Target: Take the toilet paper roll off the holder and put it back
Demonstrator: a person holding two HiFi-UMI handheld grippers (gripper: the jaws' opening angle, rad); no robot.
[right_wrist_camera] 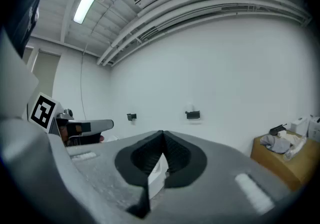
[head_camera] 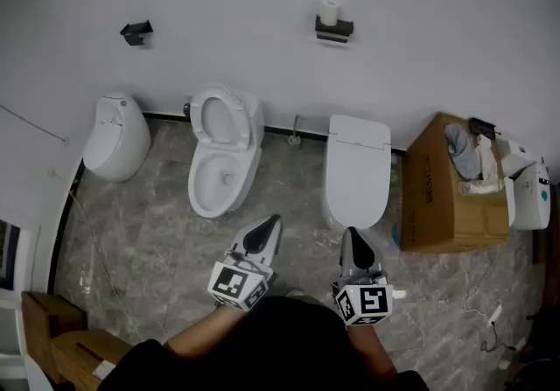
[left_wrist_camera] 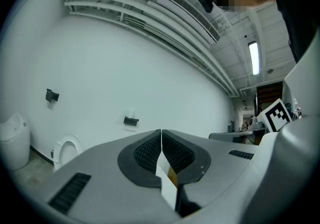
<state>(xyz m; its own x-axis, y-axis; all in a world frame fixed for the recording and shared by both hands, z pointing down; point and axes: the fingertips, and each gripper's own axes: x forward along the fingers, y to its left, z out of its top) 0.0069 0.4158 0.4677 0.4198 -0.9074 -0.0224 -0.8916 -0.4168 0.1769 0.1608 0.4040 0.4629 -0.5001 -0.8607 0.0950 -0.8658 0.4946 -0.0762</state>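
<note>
A white toilet paper roll (head_camera: 329, 11) stands upright on a black wall holder (head_camera: 334, 29) high on the white wall, above the closed toilet. The same holder (left_wrist_camera: 131, 122) shows small in the left gripper view, and the holder (right_wrist_camera: 192, 115) appears far off in the right gripper view too. Both grippers hang low near the person's body, well short of the wall. My left gripper (head_camera: 273, 221) is shut with nothing between its jaws. My right gripper (head_camera: 352, 233) is shut and empty as well.
A second black holder (head_camera: 136, 31) sits empty on the wall to the left. Below stand a urinal (head_camera: 115, 136), an open toilet (head_camera: 223, 149) and a closed toilet (head_camera: 358, 169). A cardboard box (head_camera: 451, 191) with cloths stands right, wooden furniture (head_camera: 52, 332) at bottom left.
</note>
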